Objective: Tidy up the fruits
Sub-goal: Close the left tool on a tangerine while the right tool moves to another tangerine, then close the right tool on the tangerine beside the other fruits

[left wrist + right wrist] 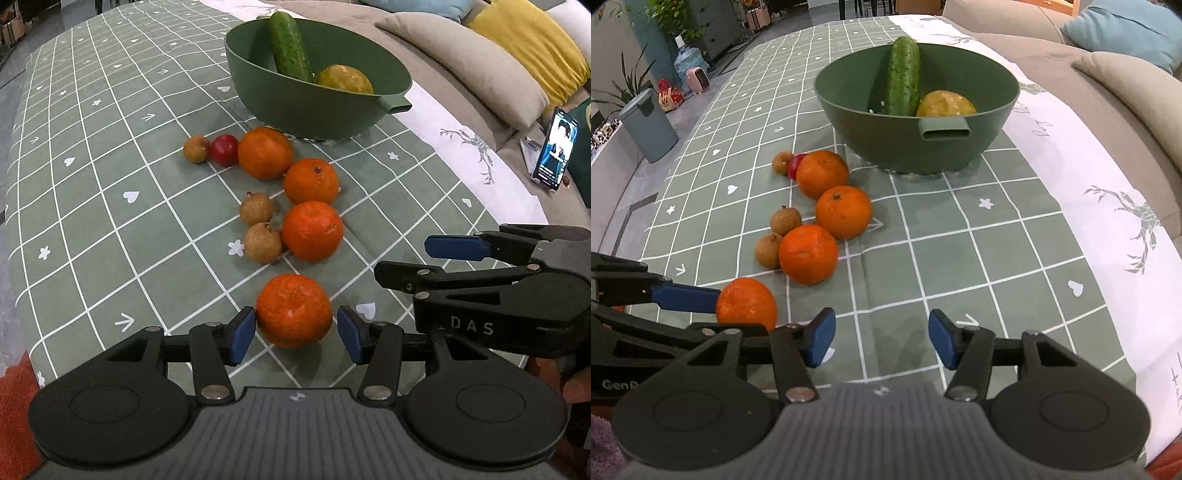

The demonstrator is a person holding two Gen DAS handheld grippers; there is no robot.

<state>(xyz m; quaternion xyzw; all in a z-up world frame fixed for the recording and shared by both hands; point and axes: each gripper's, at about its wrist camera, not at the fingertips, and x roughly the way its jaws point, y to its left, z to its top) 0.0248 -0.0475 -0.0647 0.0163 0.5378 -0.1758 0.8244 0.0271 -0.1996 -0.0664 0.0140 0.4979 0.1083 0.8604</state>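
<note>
Green bowl point(879, 147) holds cucumber point(903, 62) and yellow fruit point(945, 103).

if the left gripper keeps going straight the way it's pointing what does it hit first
Probably the nearest orange, which already sits between the left gripper's open pads; past it lies the tablecloth.

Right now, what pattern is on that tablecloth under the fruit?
The tablecloth is sage green with a white grid, dotted with small white hearts, flowers and arrows; clearest in the right wrist view.
</note>
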